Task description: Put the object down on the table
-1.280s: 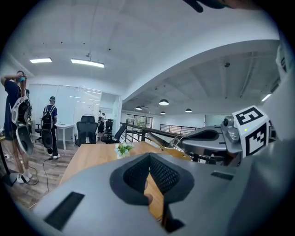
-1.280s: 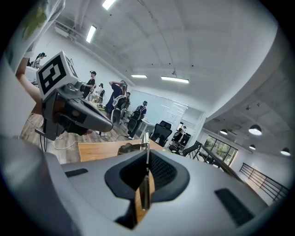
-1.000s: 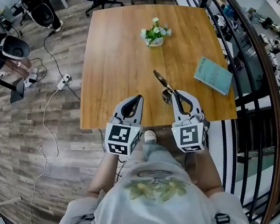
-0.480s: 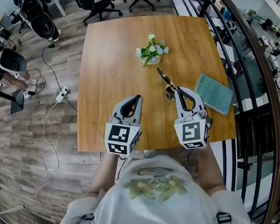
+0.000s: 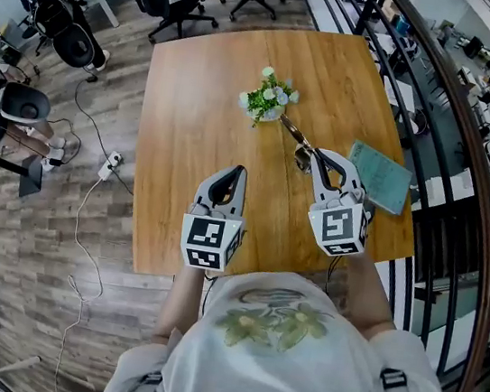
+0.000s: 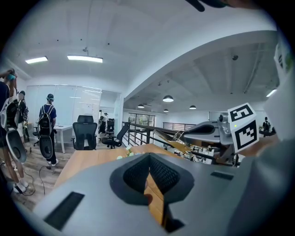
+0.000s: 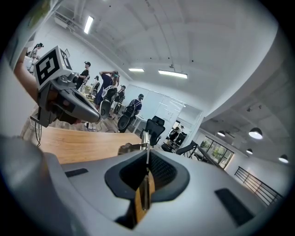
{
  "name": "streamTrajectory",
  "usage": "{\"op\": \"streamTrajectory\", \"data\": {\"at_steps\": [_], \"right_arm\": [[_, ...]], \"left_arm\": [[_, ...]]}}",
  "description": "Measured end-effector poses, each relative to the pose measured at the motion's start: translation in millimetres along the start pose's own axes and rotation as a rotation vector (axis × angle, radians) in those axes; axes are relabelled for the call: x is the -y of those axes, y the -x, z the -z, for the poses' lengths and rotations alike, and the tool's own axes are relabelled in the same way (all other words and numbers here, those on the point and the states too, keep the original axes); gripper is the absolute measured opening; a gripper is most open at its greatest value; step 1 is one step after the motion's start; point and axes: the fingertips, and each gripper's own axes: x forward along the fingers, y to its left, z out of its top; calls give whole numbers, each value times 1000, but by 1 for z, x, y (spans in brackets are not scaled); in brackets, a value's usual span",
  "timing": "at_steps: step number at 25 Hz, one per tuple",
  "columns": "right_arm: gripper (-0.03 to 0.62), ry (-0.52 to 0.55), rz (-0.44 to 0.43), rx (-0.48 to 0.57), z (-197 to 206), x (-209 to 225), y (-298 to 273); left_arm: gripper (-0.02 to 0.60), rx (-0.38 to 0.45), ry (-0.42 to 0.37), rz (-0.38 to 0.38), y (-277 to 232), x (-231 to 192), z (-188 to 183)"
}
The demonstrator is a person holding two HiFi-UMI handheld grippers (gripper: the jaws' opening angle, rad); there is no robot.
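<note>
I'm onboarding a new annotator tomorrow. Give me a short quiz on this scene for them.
1. True or false: the right gripper is shut on a slim gold-coloured metal utensil.
2. Which lies on the wooden table, to the right of the right gripper? A) flat teal book B) red mug C) laptop
3. What does the left gripper hold?
Key: 1 true; 2 A; 3 nothing, its fingers are closed and empty.
</note>
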Motion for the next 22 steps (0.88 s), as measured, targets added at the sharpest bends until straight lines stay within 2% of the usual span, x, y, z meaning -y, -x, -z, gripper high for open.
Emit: {"op": "streamTrajectory", "data": {"at_steps": [13,22], "right_arm": [[12,-5,-54,-86,41,0,-34],[12,0,-122,-181,80,-20,-61]], "left_arm": [[15,-48,16,5,-28,-7,15],[15,-105,48,1,-37,-15,36]]}}
